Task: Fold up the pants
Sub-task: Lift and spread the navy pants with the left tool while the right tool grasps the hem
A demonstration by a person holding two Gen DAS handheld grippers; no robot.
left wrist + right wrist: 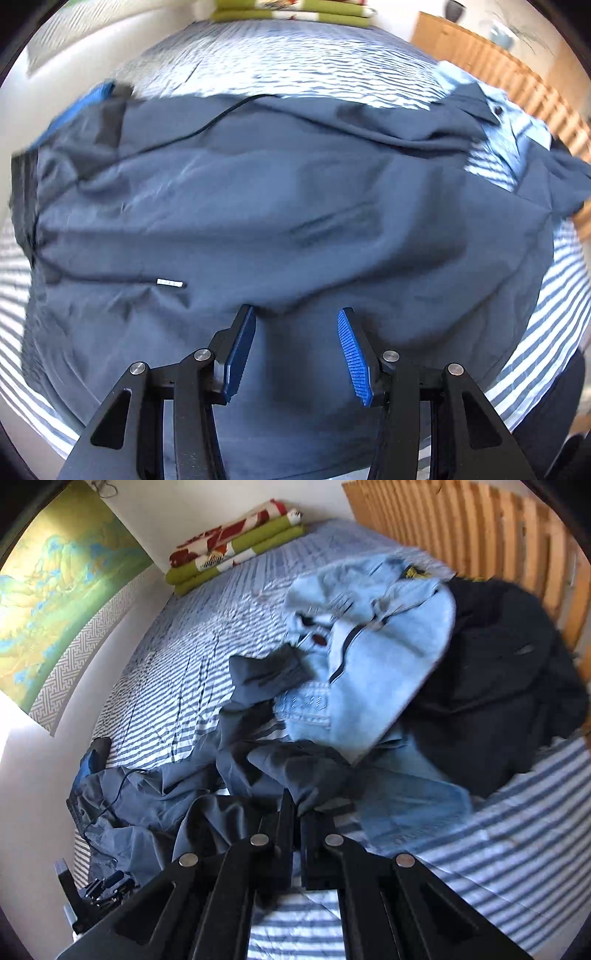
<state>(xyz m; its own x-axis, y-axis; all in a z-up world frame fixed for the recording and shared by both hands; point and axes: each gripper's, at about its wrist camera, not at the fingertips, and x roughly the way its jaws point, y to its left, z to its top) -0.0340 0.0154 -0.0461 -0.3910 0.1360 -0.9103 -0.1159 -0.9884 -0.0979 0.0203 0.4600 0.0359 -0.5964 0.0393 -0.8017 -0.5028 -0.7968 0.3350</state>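
Grey-blue pants (277,203) lie spread and wrinkled across a striped bed sheet (295,62), filling the left wrist view, with a small white label (170,283) and a thin black cord (221,114) on them. My left gripper (295,310) hovers open just above the cloth, its blue pads (354,354) apart with nothing between them. In the right wrist view the same pants (155,797) lie bunched at lower left. My right gripper (297,801) is shut, and a fold of the pants' cloth runs into its tips.
Light blue jeans (369,646) and a black garment (498,672) are heaped on the bed's right side by a wooden slatted board (480,528). A folded green and red blanket (236,542) lies at the far end. A white wall with a picture (55,590) borders the left.
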